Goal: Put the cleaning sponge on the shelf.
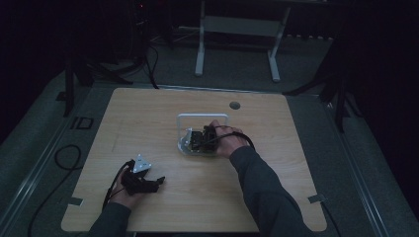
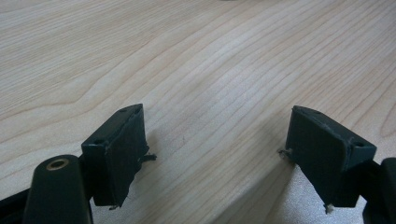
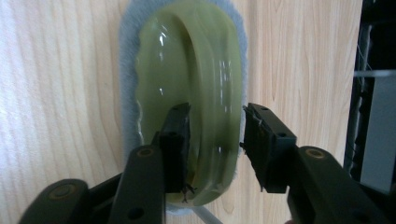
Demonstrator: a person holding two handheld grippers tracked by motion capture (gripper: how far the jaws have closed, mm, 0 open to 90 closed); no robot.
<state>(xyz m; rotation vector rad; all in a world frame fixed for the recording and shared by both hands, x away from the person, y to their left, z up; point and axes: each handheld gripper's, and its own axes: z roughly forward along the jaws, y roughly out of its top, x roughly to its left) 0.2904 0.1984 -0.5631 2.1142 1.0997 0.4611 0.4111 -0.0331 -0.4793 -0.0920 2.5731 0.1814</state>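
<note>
High view takes in the whole wooden table (image 1: 148,118), pale and rounded at the corners, with a small round grommet hole (image 1: 234,105) near its far edge and dim floor and a white frame stand (image 1: 237,29) beyond it. Near the middle of the table lies a light-coloured, handle-like object (image 1: 202,118) — in the right gripper view it reads as a translucent green oval brush (image 3: 187,93) with a raised arched grip, seated on a fuzzy blue-grey pad (image 3: 127,93) that lies flat on the wood. The right gripper (image 1: 205,140), held by the person's right hand (image 1: 230,143), sits at that object; its jaws straddle one side of the green arch, one inside the hollow and one outside against the rim, and whether they actually pinch it I cannot tell. The left gripper (image 1: 141,180) rests low at the near-left of the table in the left hand (image 1: 123,195), well apart from the brush — its jaws are spread wide over bare wood, grasping nothing, as the left gripper view shows.
</note>
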